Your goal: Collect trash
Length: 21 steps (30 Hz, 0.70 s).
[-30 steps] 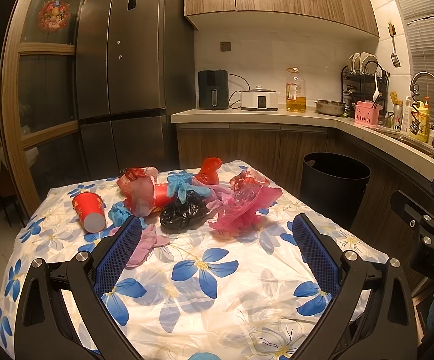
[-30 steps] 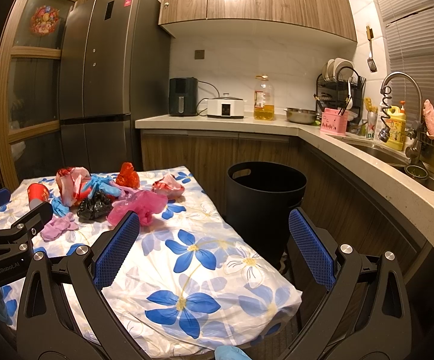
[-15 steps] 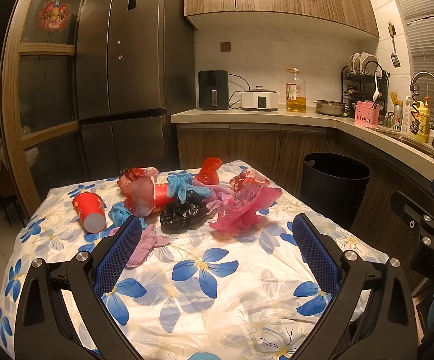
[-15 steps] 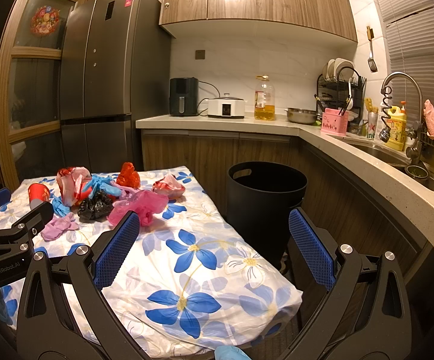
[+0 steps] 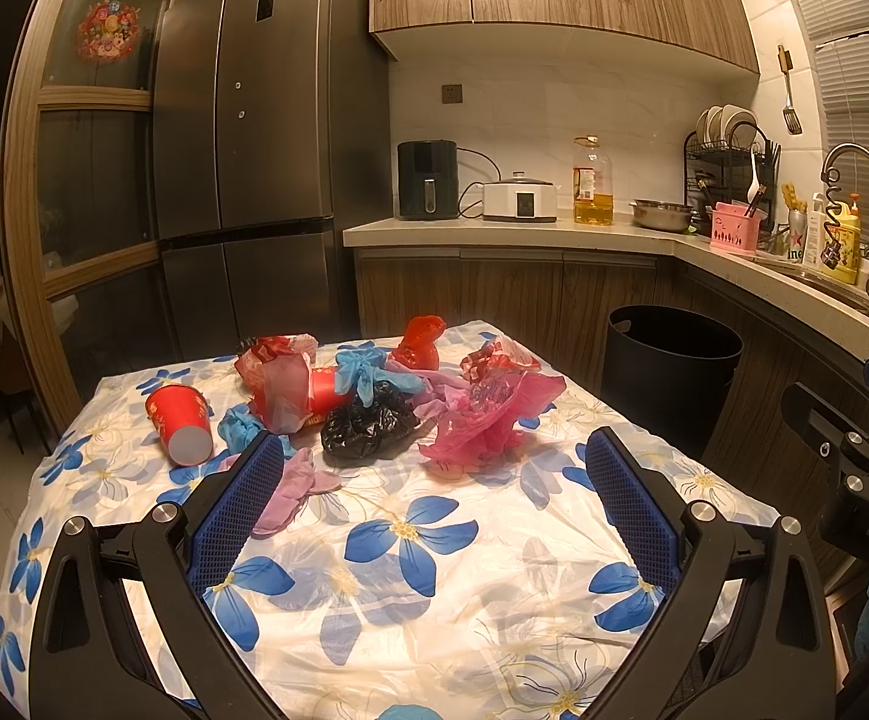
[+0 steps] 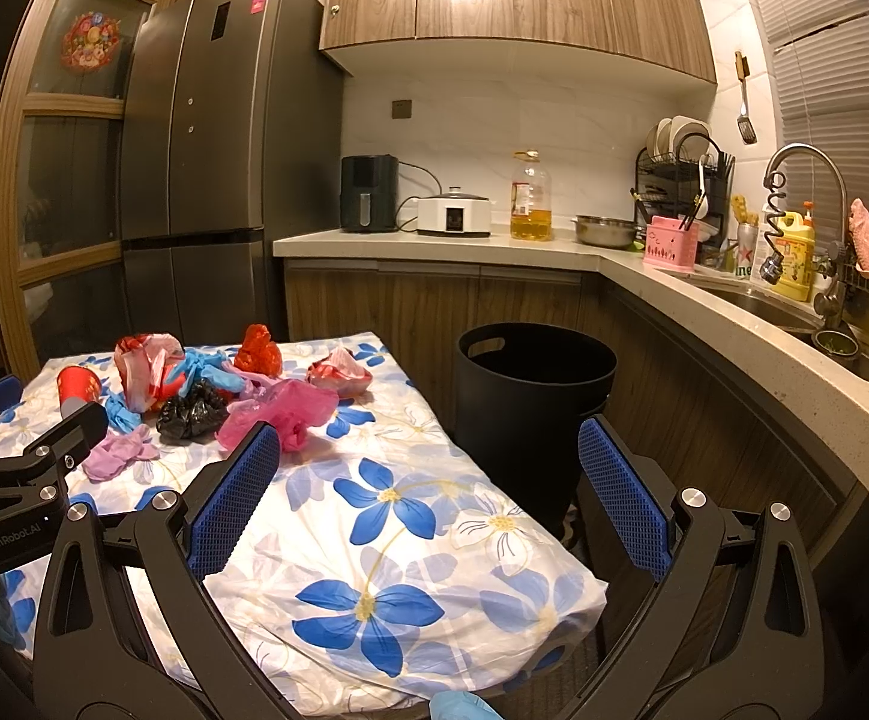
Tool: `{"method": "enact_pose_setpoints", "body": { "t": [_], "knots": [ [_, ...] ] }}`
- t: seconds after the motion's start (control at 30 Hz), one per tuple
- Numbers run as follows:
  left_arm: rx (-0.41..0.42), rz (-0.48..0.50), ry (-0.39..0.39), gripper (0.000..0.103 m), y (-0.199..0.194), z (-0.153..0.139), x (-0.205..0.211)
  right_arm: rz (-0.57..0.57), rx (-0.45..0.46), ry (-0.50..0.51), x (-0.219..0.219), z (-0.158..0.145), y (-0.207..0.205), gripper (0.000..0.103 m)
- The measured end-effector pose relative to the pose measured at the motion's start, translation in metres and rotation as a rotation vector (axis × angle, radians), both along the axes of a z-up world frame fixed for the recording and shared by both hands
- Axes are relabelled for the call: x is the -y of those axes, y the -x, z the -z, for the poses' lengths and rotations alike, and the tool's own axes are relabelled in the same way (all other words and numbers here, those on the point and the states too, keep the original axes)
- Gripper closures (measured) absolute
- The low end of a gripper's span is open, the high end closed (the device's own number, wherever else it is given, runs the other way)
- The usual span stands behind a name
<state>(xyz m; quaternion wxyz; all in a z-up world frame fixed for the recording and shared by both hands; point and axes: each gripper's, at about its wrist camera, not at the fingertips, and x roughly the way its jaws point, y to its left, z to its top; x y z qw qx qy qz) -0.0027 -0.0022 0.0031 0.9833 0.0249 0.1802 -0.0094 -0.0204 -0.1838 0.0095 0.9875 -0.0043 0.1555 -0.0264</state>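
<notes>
We hover left gripper (image 5: 434, 480), right gripper (image 6: 428, 471), both spread wide, empty. Crumpled plastic trash heap (image 5: 386, 396) mid flowered tablecloth (image 5: 410, 546), left of round black bin (image 6: 533, 414). Advice: pinch crumpled pink plastic bag (image 5: 485, 420) first, nearest bin.

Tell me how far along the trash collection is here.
Nothing looks done: the red cup, black bag, pink bag and gloves sit piled on the table. Left gripper and right gripper are open, empty. Everything remains for the bin.
</notes>
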Motion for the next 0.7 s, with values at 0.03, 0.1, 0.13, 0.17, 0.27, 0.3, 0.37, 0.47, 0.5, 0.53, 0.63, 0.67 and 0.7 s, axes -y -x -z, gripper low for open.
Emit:
{"method": "enact_pose_setpoints", "body": {
  "t": [0.03,0.1,0.13,0.17,0.27,0.3,0.37,0.47,0.5,0.53,0.63,0.67,0.7],
  "knots": [
    [0.000,-0.001,-0.001,0.006,0.000,0.000,0.000,-0.001,-0.001,-0.001,0.000,0.001,0.000,0.005],
    [-0.002,-0.001,-0.001,0.006,0.000,-0.001,0.000,-0.005,-0.003,-0.002,0.000,0.002,-0.001,0.005],
    [-0.002,-0.001,0.000,0.006,-0.001,-0.001,0.000,-0.007,-0.004,-0.003,0.001,-0.001,-0.004,0.005],
    [-0.002,-0.003,0.000,0.006,-0.001,-0.001,0.000,-0.010,-0.005,-0.004,0.001,0.000,-0.005,0.005],
    [-0.002,-0.011,-0.001,0.006,-0.002,-0.002,0.000,-0.017,-0.006,-0.005,-0.001,0.001,-0.005,0.005],
    [-0.002,-0.014,0.000,0.006,-0.004,-0.001,0.000,-0.019,-0.008,-0.005,0.000,0.000,-0.005,0.005],
    [-0.005,-0.021,-0.001,0.006,-0.006,0.000,-0.001,-0.025,-0.008,-0.008,-0.002,0.004,-0.009,0.005],
    [-0.011,-0.031,-0.008,0.006,-0.010,0.002,-0.002,-0.033,-0.013,-0.015,-0.002,0.007,-0.016,0.005],
    [-0.014,-0.033,-0.010,0.006,-0.011,0.004,-0.002,-0.036,-0.015,-0.017,-0.002,0.008,-0.018,0.005],
    [-0.015,-0.039,-0.011,0.006,-0.013,0.005,-0.002,-0.038,-0.015,-0.020,-0.001,0.009,-0.020,0.005],
    [-0.018,-0.050,-0.012,0.006,-0.016,0.009,-0.005,-0.048,-0.024,-0.028,-0.001,0.014,-0.027,0.005],
    [-0.018,-0.057,-0.013,0.006,-0.017,0.009,-0.007,-0.053,-0.028,-0.031,0.000,0.016,-0.029,0.005],
    [-0.017,-0.066,-0.013,0.006,-0.018,0.011,-0.010,-0.058,-0.031,-0.034,0.000,0.018,-0.032,0.005]
  ]
}}
